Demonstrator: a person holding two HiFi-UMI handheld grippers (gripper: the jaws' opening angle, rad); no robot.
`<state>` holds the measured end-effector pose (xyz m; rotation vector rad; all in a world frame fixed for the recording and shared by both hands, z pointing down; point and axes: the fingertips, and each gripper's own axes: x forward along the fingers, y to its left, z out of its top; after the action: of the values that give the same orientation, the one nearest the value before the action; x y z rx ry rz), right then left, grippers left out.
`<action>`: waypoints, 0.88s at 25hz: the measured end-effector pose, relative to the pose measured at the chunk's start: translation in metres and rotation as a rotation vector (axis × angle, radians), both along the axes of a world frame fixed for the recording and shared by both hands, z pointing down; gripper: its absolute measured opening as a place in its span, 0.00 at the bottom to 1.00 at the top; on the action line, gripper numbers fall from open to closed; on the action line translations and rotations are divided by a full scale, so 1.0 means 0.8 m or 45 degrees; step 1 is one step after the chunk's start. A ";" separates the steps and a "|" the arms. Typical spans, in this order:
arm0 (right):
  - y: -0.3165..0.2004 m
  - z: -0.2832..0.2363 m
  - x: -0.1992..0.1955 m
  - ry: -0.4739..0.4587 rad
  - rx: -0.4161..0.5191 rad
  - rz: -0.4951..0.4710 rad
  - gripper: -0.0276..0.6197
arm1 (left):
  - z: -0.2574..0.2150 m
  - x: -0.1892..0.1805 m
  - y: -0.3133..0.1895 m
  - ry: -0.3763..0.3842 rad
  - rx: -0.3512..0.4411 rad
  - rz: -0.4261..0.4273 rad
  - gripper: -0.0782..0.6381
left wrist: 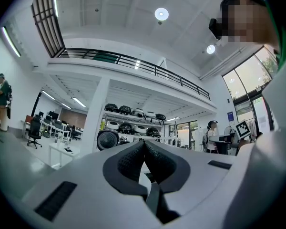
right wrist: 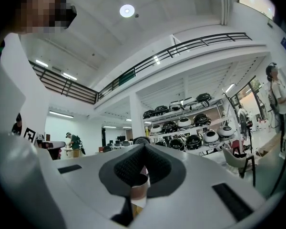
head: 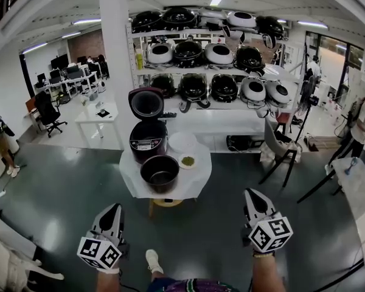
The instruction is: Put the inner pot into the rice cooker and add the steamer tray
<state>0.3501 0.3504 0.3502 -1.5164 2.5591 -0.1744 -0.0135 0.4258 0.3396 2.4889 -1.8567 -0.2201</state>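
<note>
Waiting to start: dark round metal inner pot (head: pixel 160 173) sits on white-clothed desk (head: pixel 131 181) just before open black rice cooker (head: pixel 148 140), white round steamer tray (head: pixel 182 142) beside cooker. Both left tongs (head: pixel 114 208) and right tongs (head: pixel 250 193) closed, empty, well short of cooker; next: open, grip pot rim.
</note>
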 end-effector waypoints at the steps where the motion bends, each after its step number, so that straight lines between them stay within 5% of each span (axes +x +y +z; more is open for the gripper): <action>1: 0.000 -0.002 -0.001 -0.014 0.005 -0.006 0.05 | 0.000 0.000 -0.002 0.002 -0.002 -0.001 0.14; 14: -0.031 0.000 -0.019 -0.017 -0.015 -0.060 0.05 | 0.007 -0.003 -0.018 0.005 -0.049 -0.039 0.14; 22: -0.104 0.003 -0.066 -0.018 -0.025 -0.075 0.05 | 0.017 -0.044 -0.090 -0.036 -0.081 -0.036 0.14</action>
<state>0.2974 0.2670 0.3529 -1.4415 2.6002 -0.2178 -0.0486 0.3536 0.3530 2.4378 -1.8798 -0.1245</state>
